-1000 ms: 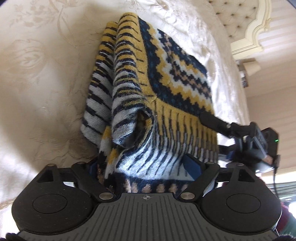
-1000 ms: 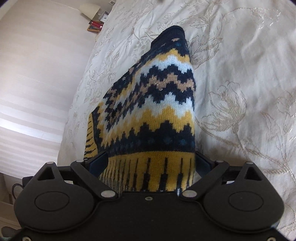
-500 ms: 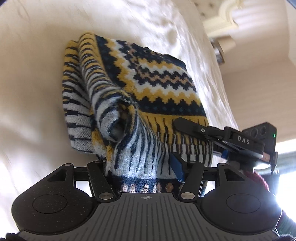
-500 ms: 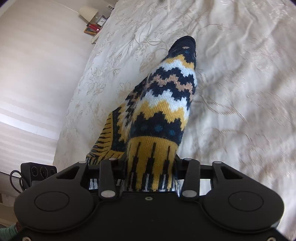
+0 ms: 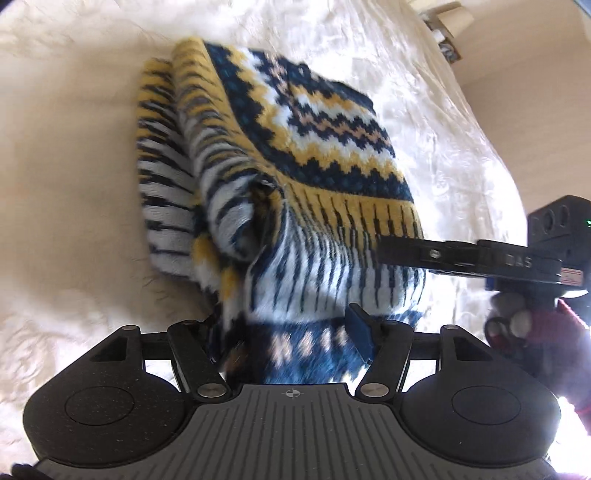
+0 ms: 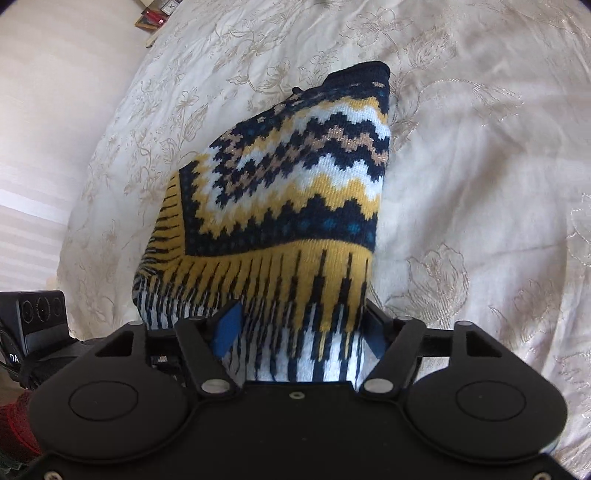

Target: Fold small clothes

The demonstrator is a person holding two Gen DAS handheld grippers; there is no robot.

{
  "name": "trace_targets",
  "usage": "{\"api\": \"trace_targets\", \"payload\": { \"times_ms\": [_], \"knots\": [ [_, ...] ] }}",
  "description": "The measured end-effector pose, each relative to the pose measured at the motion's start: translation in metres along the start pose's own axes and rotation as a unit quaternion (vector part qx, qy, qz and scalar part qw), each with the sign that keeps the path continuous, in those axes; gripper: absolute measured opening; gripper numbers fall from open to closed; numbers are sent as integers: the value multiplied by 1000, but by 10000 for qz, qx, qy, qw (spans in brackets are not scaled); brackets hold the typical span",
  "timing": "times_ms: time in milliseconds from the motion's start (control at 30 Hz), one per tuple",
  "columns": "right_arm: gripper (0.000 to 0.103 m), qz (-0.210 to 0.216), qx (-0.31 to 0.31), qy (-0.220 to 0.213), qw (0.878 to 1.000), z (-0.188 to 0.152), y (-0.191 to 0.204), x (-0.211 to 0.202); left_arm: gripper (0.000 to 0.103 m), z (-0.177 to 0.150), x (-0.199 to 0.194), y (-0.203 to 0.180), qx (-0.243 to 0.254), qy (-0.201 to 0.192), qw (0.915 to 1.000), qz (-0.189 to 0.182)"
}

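A small knitted sweater [image 5: 295, 147] in navy, yellow and white zigzags lies folded on the cream bedspread [image 5: 66, 184]. Its near edge runs between the fingers of my left gripper [image 5: 291, 332], whose jaws stand apart around the knit. The same sweater [image 6: 295, 192] fills the right wrist view, its striped hem lying between the fingers of my right gripper [image 6: 299, 332], jaws also apart. The right gripper [image 5: 461, 254] shows in the left wrist view at the sweater's right edge. The fingertips of both grippers are hidden under the cloth.
The floral embroidered bedspread [image 6: 480, 184] spreads all around the sweater. A nightstand with books [image 6: 155, 14] stands beyond the bed's far left corner, by a striped wall. The left gripper's camera box [image 6: 37, 314] shows at the left edge.
Both grippers were clamped on the sweater half a second ago and have since opened. The sweater has come down and spread wider on the bed.
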State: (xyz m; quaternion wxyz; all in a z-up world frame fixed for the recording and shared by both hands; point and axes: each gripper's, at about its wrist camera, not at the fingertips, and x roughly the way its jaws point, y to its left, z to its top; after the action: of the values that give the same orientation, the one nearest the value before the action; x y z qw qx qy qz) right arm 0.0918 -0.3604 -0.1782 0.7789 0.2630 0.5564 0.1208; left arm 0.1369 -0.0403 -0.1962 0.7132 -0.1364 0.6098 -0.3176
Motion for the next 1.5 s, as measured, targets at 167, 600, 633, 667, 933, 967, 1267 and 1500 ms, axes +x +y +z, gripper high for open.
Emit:
{"api": "trace_targets", "payload": {
  "times_ms": [167,600,633,667,933,967,1267,1500],
  "knots": [
    [81,119,-136,-204,9996,-5,-4,-17,62,-10,-32,-18,336,-396,9982,316],
    [95,36,-63,-664,9978,-7,-25,-45,63,-3,-43,-96,1226,-1152,9854,275],
    [96,22,-55,-683,9976,-7,-26,-46,63,2,-37,-98,1268,-1185,9843,325],
    [97,18,-40,-699,9975,-8,-28,-48,63,8,-31,-100,1314,-1239,9829,368],
    [99,-19,61,-825,9966,-12,-36,-57,63,46,5,-91,1200,-1520,9771,887],
    [99,-27,68,-829,9965,-13,-36,-57,63,48,7,-84,1127,-1525,9767,1006],
    [100,-148,-87,-865,9961,-9,-29,-50,62,18,19,-37,1176,-1155,9716,1695],
    [103,-501,-442,-969,9931,12,-14,-36,62,18,15,-32,897,-1163,9753,1648]
  ]
}}
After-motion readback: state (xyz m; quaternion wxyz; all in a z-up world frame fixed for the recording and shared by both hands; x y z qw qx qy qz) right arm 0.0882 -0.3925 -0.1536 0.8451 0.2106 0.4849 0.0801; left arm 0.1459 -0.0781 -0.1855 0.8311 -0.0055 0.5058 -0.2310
